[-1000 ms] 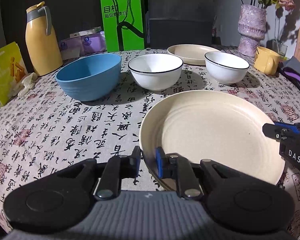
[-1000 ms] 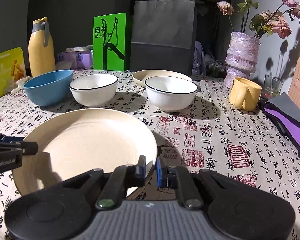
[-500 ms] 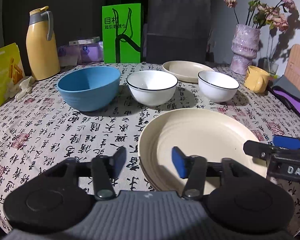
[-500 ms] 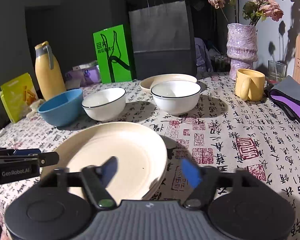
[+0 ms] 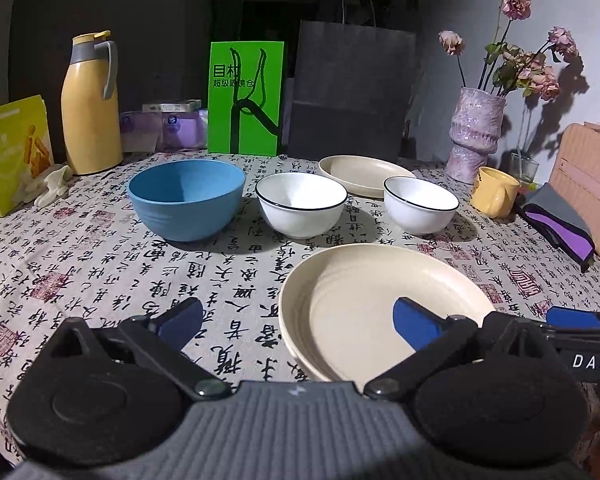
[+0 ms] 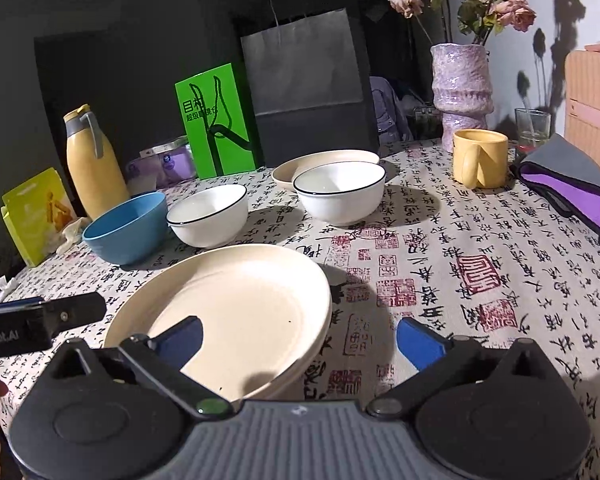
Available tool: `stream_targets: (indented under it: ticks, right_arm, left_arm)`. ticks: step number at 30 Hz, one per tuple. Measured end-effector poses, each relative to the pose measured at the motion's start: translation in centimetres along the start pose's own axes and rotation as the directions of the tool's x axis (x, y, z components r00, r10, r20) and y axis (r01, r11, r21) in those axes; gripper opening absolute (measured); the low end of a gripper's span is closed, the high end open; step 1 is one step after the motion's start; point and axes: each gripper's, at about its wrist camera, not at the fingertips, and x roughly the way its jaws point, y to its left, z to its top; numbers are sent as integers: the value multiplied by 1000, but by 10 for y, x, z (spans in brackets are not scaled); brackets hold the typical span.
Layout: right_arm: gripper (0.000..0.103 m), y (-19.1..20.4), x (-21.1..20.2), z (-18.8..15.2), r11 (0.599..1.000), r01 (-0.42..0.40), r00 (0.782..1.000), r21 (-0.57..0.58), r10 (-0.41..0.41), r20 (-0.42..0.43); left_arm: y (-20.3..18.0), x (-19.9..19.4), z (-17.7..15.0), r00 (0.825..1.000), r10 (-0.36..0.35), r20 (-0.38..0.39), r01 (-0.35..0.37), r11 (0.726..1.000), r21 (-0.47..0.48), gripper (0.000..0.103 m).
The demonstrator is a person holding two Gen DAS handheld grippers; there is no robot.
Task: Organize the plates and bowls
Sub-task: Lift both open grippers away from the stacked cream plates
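On the calligraphy tablecloth [image 5: 100, 264], a cream ridged plate [image 5: 364, 304] between both grippers' wide, opening, empty jaws.

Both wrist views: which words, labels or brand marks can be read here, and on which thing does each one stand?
"目村": green sign board, large characters; the smaller line under them is too blurred to read surely.
"DAS": right gripper, on its side.
"Robot.AI": left gripper, on its side; the start is cut off.
Tablecloth: printed calligraphy and red seals, too distorted to read.
Yellow box and purple packs: print too small.
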Motion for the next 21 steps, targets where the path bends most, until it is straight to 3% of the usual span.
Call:
stream_targets:
  ticks: [11, 17, 21]
  right_arm:
    - [103, 18, -22, -7, 999, 22, 1000, -32, -22, 21]
    - [103, 23, -31, -8, 1000, -8, 999, -19, 8, 37]
    - [103, 31, -35, -9, 999, 27, 998, -45, -24, 51]
  left_arm:
    - [13, -18, -7, 1000, -26, 15, 26, 1000, -14, 103]
    - [20, -22, -10, 999, -34, 15, 34, 999, -25, 103]
    - [24, -25, -11, 999, -36, 18, 37, 999, -30, 103]
